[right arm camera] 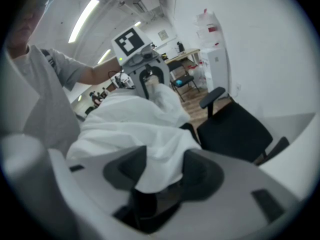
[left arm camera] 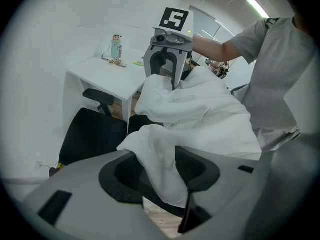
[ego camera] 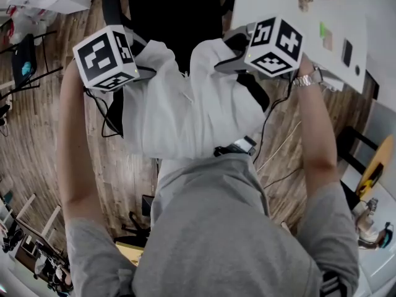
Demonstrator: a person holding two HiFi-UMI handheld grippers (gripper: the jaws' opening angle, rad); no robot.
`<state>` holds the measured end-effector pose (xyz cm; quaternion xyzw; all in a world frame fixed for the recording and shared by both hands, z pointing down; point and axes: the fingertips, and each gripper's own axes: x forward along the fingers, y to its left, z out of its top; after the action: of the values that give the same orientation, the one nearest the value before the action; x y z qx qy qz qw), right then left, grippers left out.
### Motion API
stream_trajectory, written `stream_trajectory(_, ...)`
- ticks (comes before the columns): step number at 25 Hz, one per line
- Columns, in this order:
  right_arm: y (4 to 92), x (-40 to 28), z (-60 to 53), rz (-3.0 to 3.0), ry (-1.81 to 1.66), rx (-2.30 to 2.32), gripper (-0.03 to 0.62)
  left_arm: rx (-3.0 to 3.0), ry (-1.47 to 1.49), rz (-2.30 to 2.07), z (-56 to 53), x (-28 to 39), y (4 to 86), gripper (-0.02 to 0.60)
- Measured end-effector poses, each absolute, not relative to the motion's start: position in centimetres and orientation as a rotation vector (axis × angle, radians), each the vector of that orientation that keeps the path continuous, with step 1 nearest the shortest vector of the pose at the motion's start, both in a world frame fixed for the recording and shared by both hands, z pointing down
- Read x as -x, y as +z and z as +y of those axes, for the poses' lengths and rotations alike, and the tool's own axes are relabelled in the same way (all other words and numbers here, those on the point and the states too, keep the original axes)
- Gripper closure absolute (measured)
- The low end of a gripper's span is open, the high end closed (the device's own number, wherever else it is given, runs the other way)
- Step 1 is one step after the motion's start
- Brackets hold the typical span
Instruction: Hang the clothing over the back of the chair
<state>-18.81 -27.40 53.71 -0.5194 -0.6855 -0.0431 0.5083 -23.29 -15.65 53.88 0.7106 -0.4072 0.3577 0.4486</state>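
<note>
Grey shirt (ego camera: 216, 228) fills the foreground as the person leans in, and at left the left gripper (left arm camera: 160, 173) has its jaws spread wide, a fold of white clothing (ego camera: 179, 110) lying slack between them, unpinched. That clothing sits draped across the back of the black chair (ego camera: 173, 17), spread between both tools, presumably so it hangs evenly; at right the right gripper (right arm camera: 162, 171) gapes too, cloth loose inside, which looks like a release.

Both bare arms reach forward; the left gripper (ego camera: 147, 73) and right gripper (ego camera: 228, 64) tilt downward, jaws spread wide.
</note>
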Motion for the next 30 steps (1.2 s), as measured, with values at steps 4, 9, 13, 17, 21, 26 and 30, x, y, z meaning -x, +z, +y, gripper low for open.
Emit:
stream_trajectory(4, 53.0, 18.1, -27.7, -1.637, -0.085, 1.245, 0.358, -1.731, 0.885, -1.011, -15.1, 23.4, 53.4, 0.321)
stream_trajectory(9, 52.7, 17.8, -28.6, -1.639, -0.119, 1.170, 0.353, -1.657, 0.901, -1.075, -14.3, 24.1, 52.8, 0.319)
stream_trajectory(13, 52.0, 17.1, -29.4, -1.626, -0.122, 1.149, 0.353, -1.624, 0.900, -1.062, -13.4, 23.8, 52.2, 0.356)
stream_trajectory(17, 51.0, 16.7, -29.7, -1.652, -0.128, 1.136, 0.353, -1.634, 0.890, -1.095, -13.1, 23.6, 51.1, 0.355)
stream_trajectory(21, 50.8, 15.8, -30.6, -1.625, -0.124, 1.099, 0.353, -1.604, 0.898, -1.074, -11.9, 23.2, 50.6, 0.355)
stream_trajectory(26, 50.3, 15.0, -31.1, -1.628, -0.119, 1.064, 0.353, -1.592, 0.899, -1.069, -10.8, 22.5, 50.1, 0.353)
stream_trajectory(30, 50.0, 14.4, -31.5, -1.625, -0.115, 1.043, 0.350, -1.569, 0.903, -1.094, -10.0, 22.4, 49.8, 0.343)
